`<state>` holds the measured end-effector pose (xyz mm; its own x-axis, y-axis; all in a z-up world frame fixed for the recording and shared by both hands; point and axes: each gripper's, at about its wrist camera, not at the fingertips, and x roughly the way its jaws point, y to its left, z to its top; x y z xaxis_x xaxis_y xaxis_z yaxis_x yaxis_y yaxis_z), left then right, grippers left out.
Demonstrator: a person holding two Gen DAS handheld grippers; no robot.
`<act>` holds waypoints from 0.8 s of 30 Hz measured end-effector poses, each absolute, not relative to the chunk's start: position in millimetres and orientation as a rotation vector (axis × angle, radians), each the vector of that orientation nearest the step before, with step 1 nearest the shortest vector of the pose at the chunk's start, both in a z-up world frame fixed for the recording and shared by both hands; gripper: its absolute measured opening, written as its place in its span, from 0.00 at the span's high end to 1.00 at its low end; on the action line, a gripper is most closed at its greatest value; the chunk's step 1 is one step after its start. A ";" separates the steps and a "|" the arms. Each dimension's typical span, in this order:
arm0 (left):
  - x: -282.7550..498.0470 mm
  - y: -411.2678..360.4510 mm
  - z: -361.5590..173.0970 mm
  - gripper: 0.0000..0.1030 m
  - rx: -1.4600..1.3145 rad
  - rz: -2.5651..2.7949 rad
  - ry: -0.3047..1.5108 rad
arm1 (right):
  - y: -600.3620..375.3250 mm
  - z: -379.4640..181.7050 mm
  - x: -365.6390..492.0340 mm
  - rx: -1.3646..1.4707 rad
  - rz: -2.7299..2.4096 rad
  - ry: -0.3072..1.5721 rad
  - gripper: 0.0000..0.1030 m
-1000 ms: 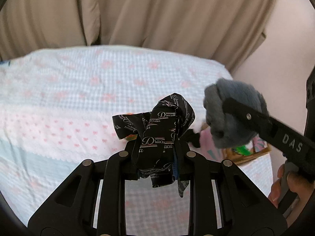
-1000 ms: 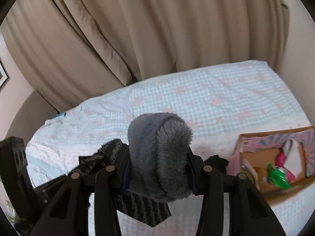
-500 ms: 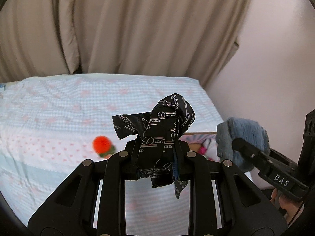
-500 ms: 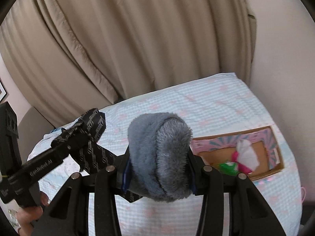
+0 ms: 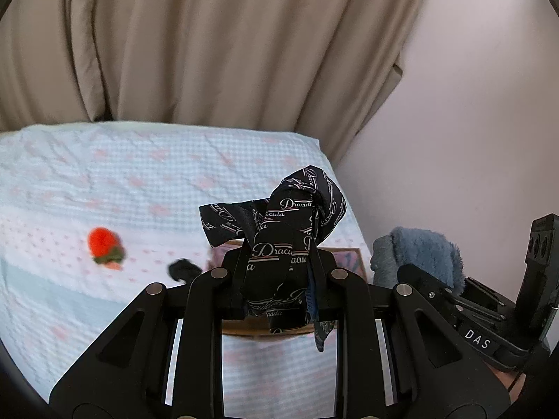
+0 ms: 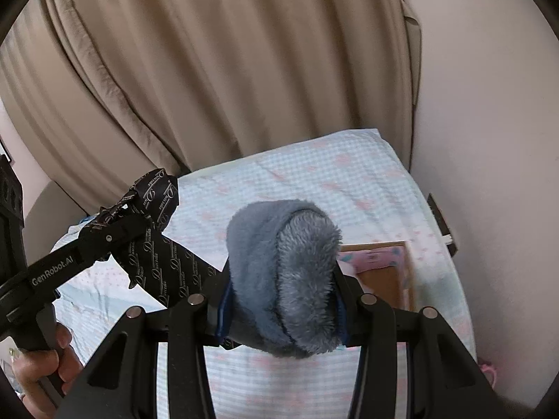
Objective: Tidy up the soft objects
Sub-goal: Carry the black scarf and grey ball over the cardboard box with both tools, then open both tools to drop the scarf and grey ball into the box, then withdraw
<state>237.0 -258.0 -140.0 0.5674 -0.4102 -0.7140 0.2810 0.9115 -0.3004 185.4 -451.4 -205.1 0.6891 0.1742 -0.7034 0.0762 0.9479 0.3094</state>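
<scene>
Aloft, our left gripper (image 5: 279,279) clamped the black printed cloth (image 5: 279,230) and our right gripper (image 6: 283,300) pinched the grey fleece (image 6: 283,272), both apparently bound for the cardboard box (image 6: 380,272).

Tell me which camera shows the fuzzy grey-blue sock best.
The right wrist view: the fuzzy grey-blue sock fills the centre, clamped in the right hand-held gripper. The left wrist view shows only part of it near its right edge.
</scene>
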 end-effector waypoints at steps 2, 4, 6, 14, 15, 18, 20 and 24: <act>244.0 -275.2 -154.2 0.80 -0.168 -0.400 0.907 | -465.7 -212.9 189.9 0.330 0.055 0.830 0.59; 249.8 -287.4 -167.8 0.80 -0.172 -0.393 0.934 | -481.0 -226.8 197.3 0.335 0.057 0.855 0.59; 259.1 -299.8 -190.4 0.80 -0.172 -0.384 0.976 | -493.2 -243.8 205.4 0.341 0.057 0.885 0.59; 295.0 -330.2 -280.5 0.80 -0.111 -0.338 1.122 | -521.2 -319.7 234.5 0.380 0.043 1.001 0.59; 300.5 -334.2 -294.2 0.80 -0.091 -0.334 1.147 | -521.7 -330.2 238.3 0.379 0.042 1.016 0.59; 313.2 -341.2 -329.1 0.80 -0.038 -0.323 1.212 | -526.2 -358.4 247.8 0.384 0.036 1.056 0.59; 318.9 -344.6 -347.1 0.80 -0.014 -0.323 1.247 | -527.7 -373.7 252.9 0.377 0.024 1.076 0.59; 324.7 -350.1 -376.7 0.80 0.049 -0.321 1.310 | -523.7 -394.9 259.2 0.341 0.018 1.116 0.58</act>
<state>324.7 -350.1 -376.7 0.2208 -0.2045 -0.9536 0.2599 0.9548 -0.1446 259.2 -523.7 -394.9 0.4446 0.1833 -0.8768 0.1555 0.9482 0.2771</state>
